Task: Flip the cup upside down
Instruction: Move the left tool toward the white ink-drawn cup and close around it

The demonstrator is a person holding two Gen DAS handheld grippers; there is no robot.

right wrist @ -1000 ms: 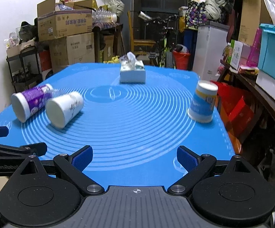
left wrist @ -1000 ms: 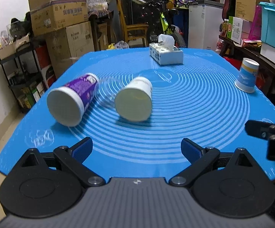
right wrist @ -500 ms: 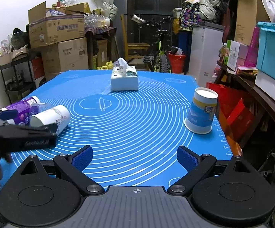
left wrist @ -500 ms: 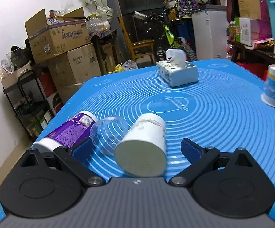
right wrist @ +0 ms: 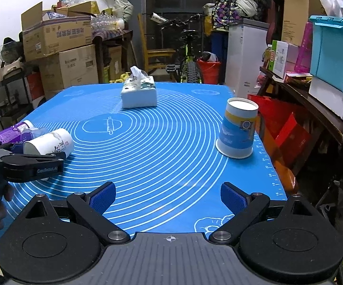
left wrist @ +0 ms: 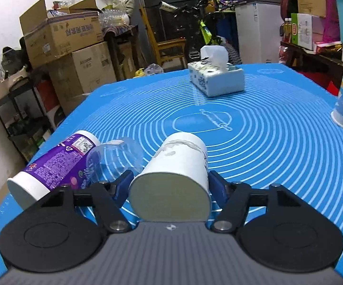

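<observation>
Since a second ago, left gripper advanced onto the white paper cup lying on its side on the blue ringed mat; blue pads now against both cup walls. Right gripper wide open, holding nothing, above the mat's near edge.

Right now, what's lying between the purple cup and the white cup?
A clear plastic cup lies on its side between the purple cup and the white cup. The left wrist view shows it best.
</observation>
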